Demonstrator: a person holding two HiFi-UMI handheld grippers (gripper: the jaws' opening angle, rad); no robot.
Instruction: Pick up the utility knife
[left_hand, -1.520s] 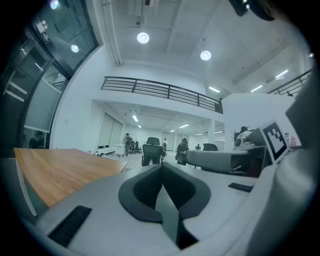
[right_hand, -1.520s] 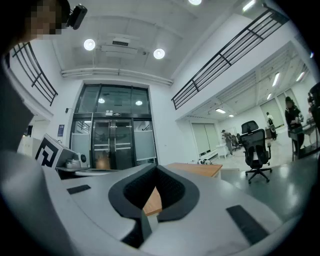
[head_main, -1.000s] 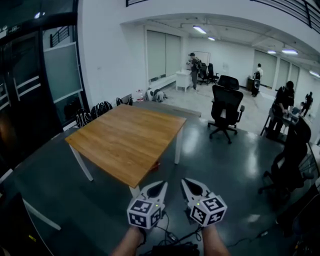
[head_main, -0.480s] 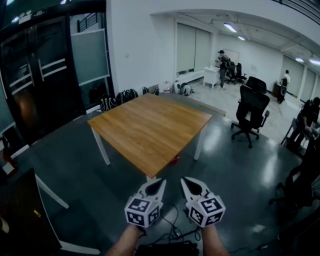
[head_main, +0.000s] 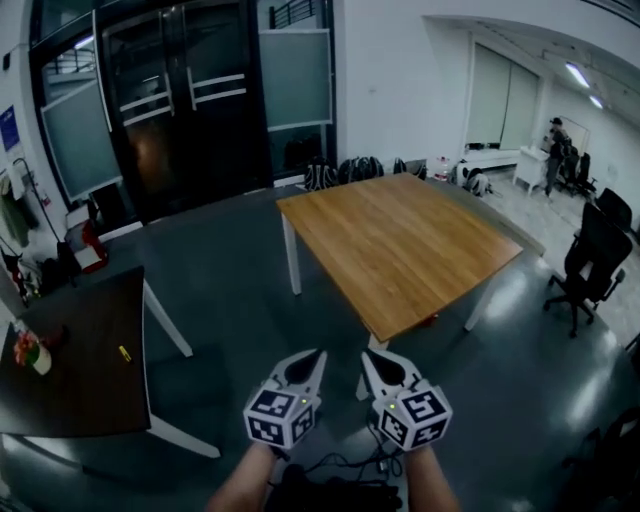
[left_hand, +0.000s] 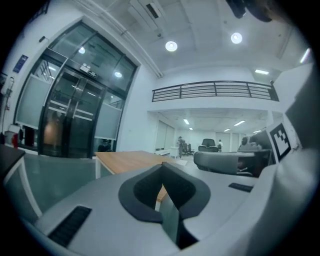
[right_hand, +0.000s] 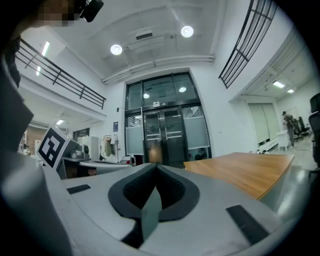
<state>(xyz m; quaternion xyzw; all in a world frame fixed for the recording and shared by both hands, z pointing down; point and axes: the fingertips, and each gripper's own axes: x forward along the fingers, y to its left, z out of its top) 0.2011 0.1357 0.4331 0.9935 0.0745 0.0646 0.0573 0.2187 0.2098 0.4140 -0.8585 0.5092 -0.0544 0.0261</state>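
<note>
A small yellow object (head_main: 125, 353), perhaps the utility knife, lies on a dark table (head_main: 80, 390) at the lower left of the head view. It is too small to make out in detail. My left gripper (head_main: 312, 356) and right gripper (head_main: 370, 357) are held side by side at the bottom centre, over the floor and well right of that table. Both are shut with nothing between the jaws. In the left gripper view the left gripper (left_hand: 162, 165) points level toward the wooden table (left_hand: 130, 160). My right gripper (right_hand: 156, 165) points toward the dark glass doors (right_hand: 162, 135).
A wooden table (head_main: 400, 245) with white legs stands ahead at centre right. A small flower pot (head_main: 30, 355) sits on the dark table's left edge. Bags (head_main: 340, 172) line the far wall. An office chair (head_main: 590, 265) stands at right, and cables (head_main: 345, 470) lie on the floor below my hands.
The view has swung left: the wooden table slid to the right, and the dark table with the yellow object came into view. Both grippers stayed shut, side by side.
</note>
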